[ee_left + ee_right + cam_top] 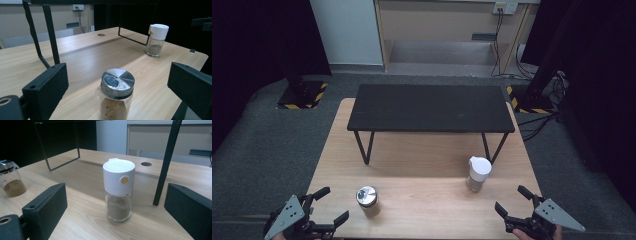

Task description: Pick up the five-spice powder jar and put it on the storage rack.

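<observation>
High view: left gripper (329, 206) at lower left of frame, jaws spread wide with nothing between; steel-lid jar (367, 200) just right of its tips, clear of both, standing upright on the table (422, 160). Right gripper (513, 200) at lower right, jaws likewise apart and empty; white-cap jar (478, 173) up and left of its tips, near but not touching, beside the leg of the black stand (430, 107). Left gripper view: steel-lid jar (116, 93) at bottom centre, ahead of the gap between the two black jaws, untouched; white-cap jar (156, 40) far off at upper right. Right gripper view: white-cap jar (118, 192) centred ahead of the open jaws, no contact; steel-lid jar (11, 182) at left edge.
</observation>
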The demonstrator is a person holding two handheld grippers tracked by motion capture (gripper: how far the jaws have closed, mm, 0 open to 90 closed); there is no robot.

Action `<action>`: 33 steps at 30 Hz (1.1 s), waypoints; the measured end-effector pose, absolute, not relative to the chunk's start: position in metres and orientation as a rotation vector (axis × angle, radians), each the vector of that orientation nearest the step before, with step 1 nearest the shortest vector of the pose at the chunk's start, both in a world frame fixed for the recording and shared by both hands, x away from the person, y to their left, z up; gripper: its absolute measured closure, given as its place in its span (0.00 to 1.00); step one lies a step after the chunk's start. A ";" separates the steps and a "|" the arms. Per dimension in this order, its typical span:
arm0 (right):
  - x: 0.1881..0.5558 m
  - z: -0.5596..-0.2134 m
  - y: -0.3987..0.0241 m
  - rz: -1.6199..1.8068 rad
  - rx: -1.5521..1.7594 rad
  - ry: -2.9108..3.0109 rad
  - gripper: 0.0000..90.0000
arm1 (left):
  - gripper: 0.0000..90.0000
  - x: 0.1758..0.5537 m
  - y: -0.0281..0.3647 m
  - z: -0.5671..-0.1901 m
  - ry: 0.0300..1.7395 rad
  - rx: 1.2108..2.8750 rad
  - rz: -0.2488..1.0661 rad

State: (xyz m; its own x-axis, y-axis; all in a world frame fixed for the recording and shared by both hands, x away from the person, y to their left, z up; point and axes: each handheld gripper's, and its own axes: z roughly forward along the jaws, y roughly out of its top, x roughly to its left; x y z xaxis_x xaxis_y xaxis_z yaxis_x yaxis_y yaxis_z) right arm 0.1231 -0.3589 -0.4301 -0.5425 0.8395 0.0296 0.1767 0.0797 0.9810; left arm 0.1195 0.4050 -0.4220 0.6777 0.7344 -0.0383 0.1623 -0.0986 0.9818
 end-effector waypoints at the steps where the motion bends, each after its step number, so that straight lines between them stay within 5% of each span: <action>1: 0.123 -0.430 -0.359 1.501 1.005 1.793 0.05 | 0.02 0.119 0.405 -0.422 0.746 1.628 0.564; 33: 0.124 -0.431 -0.359 1.504 1.009 1.794 0.06 | 0.01 0.118 0.405 -0.421 0.752 1.599 0.576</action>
